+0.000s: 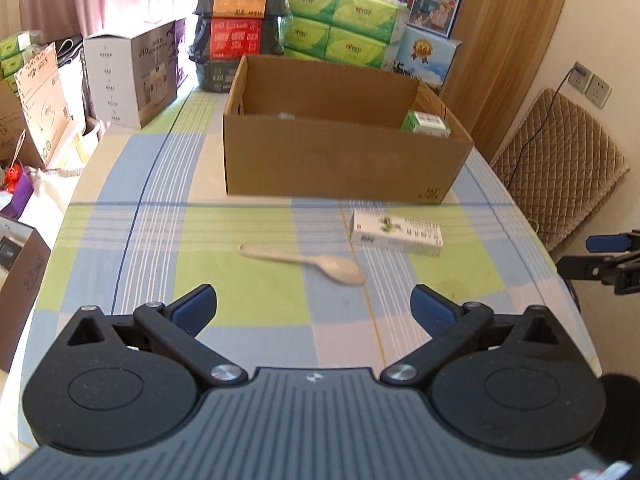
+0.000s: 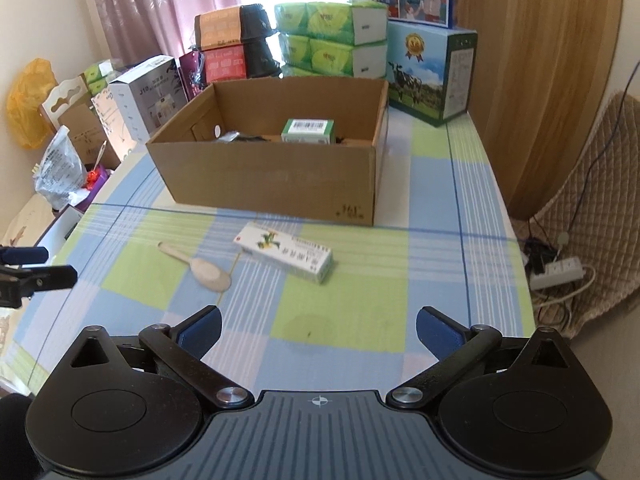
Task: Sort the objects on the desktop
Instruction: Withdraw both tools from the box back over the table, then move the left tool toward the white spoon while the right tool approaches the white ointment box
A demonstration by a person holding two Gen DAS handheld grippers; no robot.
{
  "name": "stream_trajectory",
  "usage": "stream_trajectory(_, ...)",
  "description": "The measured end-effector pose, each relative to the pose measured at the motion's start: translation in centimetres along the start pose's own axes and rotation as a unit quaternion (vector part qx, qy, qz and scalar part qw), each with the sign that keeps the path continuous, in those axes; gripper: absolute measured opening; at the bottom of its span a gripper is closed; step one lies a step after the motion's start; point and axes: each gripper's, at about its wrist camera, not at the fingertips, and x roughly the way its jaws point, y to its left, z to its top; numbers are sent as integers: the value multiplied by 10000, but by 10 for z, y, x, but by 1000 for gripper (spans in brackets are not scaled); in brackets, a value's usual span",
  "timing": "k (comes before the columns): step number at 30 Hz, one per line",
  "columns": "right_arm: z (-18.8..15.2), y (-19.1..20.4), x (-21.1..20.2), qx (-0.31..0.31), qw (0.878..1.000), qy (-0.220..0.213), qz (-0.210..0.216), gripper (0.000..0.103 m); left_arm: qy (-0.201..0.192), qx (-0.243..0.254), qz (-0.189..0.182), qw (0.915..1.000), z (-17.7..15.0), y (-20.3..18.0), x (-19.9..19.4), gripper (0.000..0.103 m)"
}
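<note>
A cream plastic spoon [image 1: 304, 261] [image 2: 198, 267] lies on the checked tablecloth, bowl toward me. To its right rests a white and green medicine carton [image 1: 396, 233] [image 2: 285, 255], lying flat. Behind both stands an open cardboard box [image 1: 336, 160] [image 2: 272, 184] holding a small green and white carton [image 1: 426, 123] [image 2: 308, 131] and some dark items. My left gripper [image 1: 314, 308] hovers open just short of the spoon, nothing between its fingers. My right gripper [image 2: 319, 330] is open too, short of the medicine carton. Each gripper shows at the edge of the other's view.
Stacked green tissue packs [image 1: 344, 24], dark food tubs [image 1: 240, 32], a white appliance box [image 1: 132, 72] and a milk carton box [image 2: 430, 72] line the table's far end. A quilted chair [image 1: 560, 168] and a power strip [image 2: 558, 274] sit off the right edge. Clutter borders the left edge.
</note>
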Motion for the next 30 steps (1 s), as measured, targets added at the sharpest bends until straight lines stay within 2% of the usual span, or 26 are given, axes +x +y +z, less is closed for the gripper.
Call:
stream_trajectory(5, -17, -6, 3, 63, 9999, 140, -22, 101, 123, 50, -35, 9999, -17, 1, 2, 101)
stream_trajectory(11, -28, -13, 5, 161, 9996, 243, -5, 101, 170, 247, -88, 9995, -23, -1, 5, 101)
stream_trajectory(30, -35, -10, 22, -29, 9991, 423, 46, 101, 485, 832, -179, 9952, -29, -9, 27, 101)
